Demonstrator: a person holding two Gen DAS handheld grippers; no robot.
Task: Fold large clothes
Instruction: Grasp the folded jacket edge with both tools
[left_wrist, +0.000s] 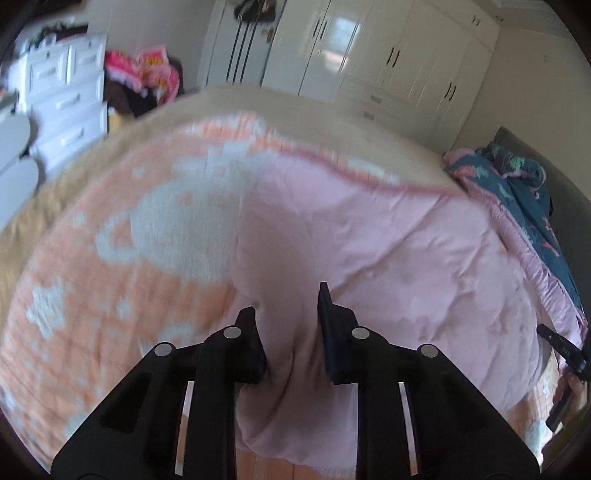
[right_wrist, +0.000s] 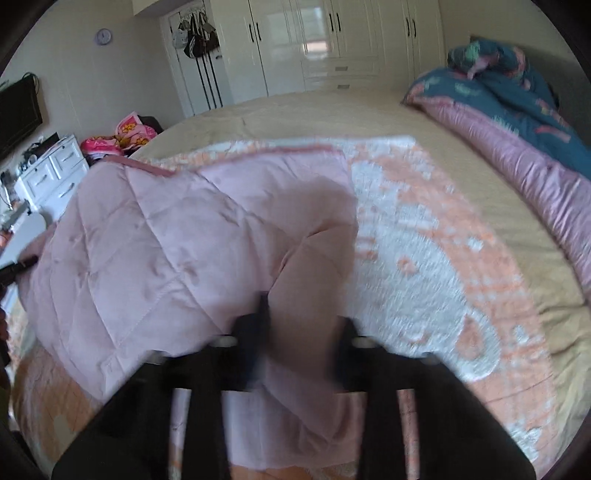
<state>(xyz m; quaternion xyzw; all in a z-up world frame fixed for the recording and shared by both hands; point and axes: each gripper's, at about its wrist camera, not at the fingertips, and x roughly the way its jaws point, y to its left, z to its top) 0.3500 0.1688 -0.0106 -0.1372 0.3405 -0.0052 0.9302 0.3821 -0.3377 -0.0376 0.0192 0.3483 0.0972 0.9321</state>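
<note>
A: Starting with the biggest thing, the bed (right_wrist: 325, 110) is taking up most of the room under its beige cover, with the white wardrobe (left_wrist: 388, 55) standing behind it. What is lying on it?

B: The quilt (left_wrist: 369, 251) is lying spread across the near half of the bed. Its orange and white patterned face is showing flat on the mattress, and the plain pink underside is lying turned over on top of it, so one fold is looking partly made. A second, dark blue and pink duvet (right_wrist: 517, 122) is sitting bunched at the head end, well apart.

A: And the tongs?

B: The left gripper (left_wrist: 291, 332) is clenching a bunch of pink fabric at the near edge, cloth filling the gap between its fingers. The right gripper (right_wrist: 299, 332) is blurred, but it is also grasping a pleat of the same pink layer.

A: What is worrying you from here?

B: Both grips are sitting on bunched folds, not on a clean corner. I am guessing that, in lifting, thick padded cloth could be slipping out, or only the top layer could be coming up while the patterned layer is staying behind. Uneven pulling between the two hands could also be skewing the fold line.
</note>
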